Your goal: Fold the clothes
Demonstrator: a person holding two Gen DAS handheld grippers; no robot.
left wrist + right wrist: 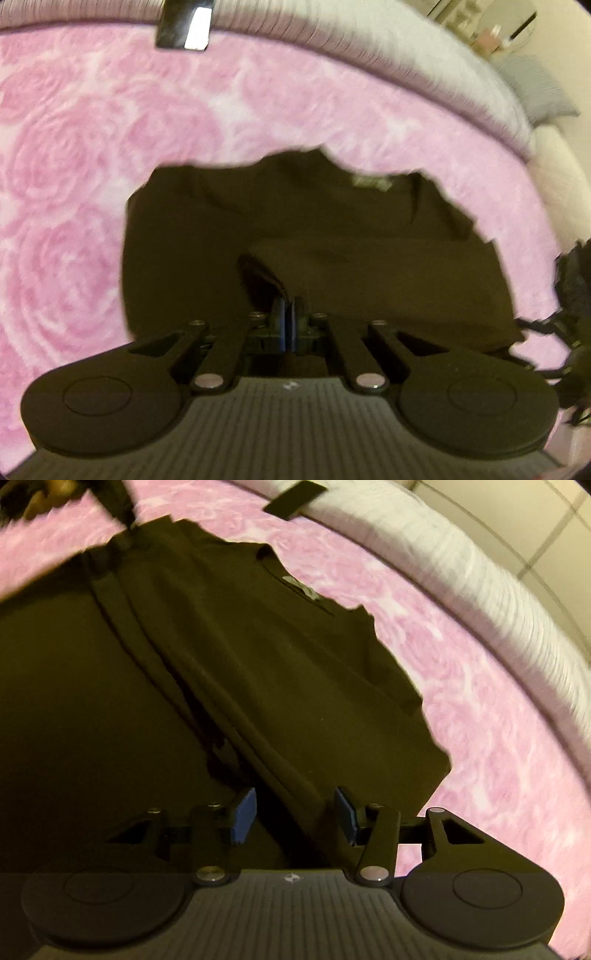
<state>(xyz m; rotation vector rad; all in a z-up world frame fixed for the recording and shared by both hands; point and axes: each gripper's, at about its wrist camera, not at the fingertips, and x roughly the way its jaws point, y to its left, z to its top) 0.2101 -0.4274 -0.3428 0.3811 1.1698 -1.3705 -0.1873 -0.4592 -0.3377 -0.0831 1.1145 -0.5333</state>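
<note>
A black T-shirt (pixel 303 229) lies on a pink rose-patterned blanket (pixel 92 155), neckline and label away from me. My left gripper (pixel 290 314) is shut on a raised fold of the shirt's near edge. In the right wrist view the same shirt (pixel 258 657) is partly folded, with a long crease running diagonally. My right gripper (pixel 295 812) is open, its blue pads (pixel 243 814) on either side of the shirt's folded edge, not closed on it.
The blanket (pixel 498 720) covers a bed with a pale ribbed cover (pixel 480 583) along its far edge. A small black object (pixel 184 27) lies at that edge. A grey pillow (pixel 539 88) sits at the far right. Tiled floor (pixel 535 524) lies beyond.
</note>
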